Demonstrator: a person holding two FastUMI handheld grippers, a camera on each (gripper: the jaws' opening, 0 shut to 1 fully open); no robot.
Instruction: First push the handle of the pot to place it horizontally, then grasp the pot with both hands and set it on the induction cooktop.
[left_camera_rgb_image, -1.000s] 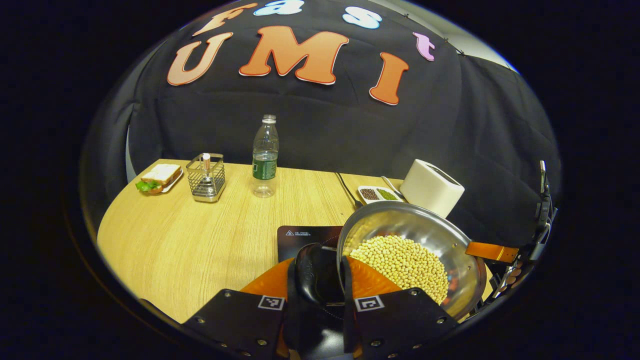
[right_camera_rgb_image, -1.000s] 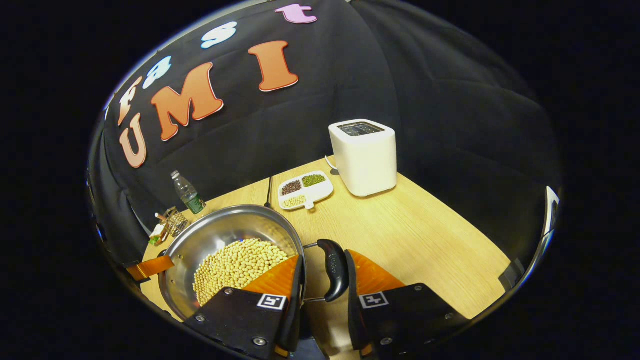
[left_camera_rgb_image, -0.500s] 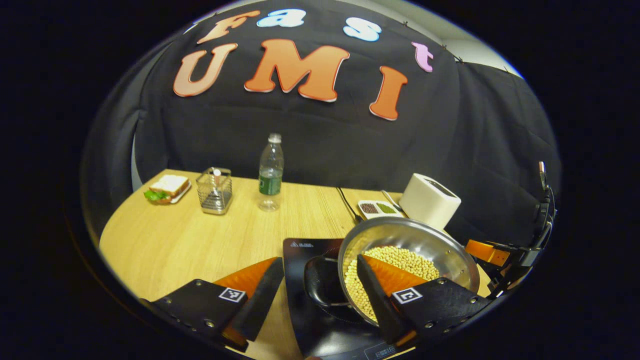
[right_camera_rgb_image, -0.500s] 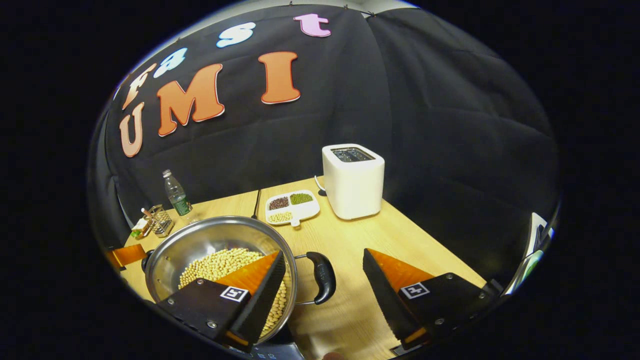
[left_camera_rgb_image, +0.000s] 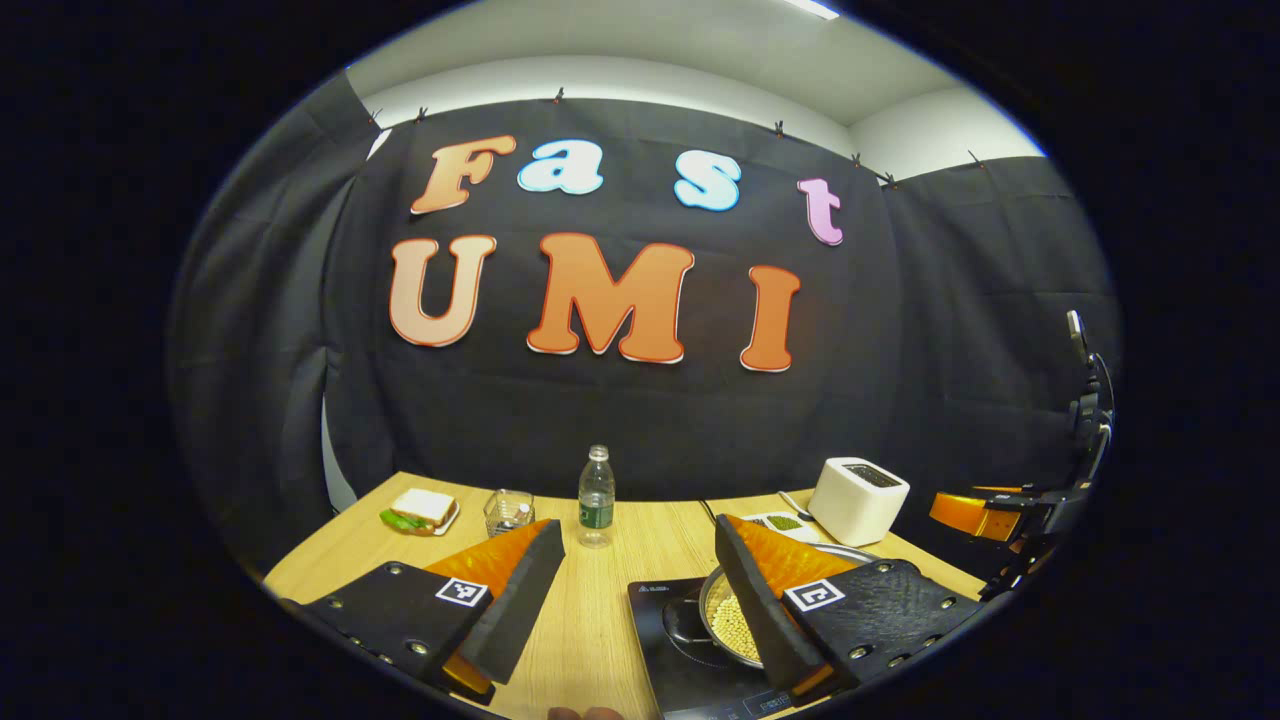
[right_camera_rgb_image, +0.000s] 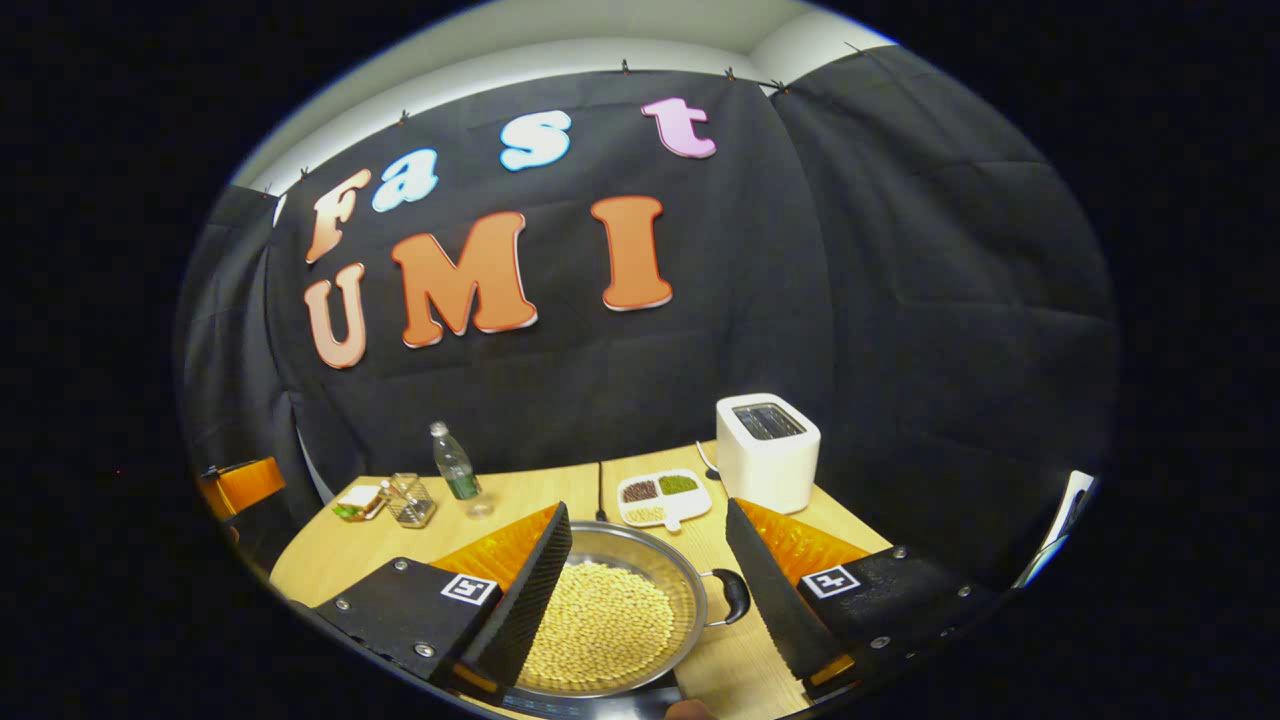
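A steel pot filled with pale beans sits on the black induction cooktop near the table's front edge. My left gripper hangs open above and behind it, fingers spread wide and holding nothing. In the right gripper view the pot lies below and between the fingers, and its black side handle points right. My right gripper is also open and empty, clear of the handle. The right gripper also shows at the far right of the left gripper view.
A white toaster stands at the back right of the wooden table. Beside it lies a divided dish of grains. Farther left are a water bottle, a wire basket and a sandwich on a plate.
Both grippers opened and let go of the pot's side handles. They then rose and drew back, leaving the pot resting on the cooktop.
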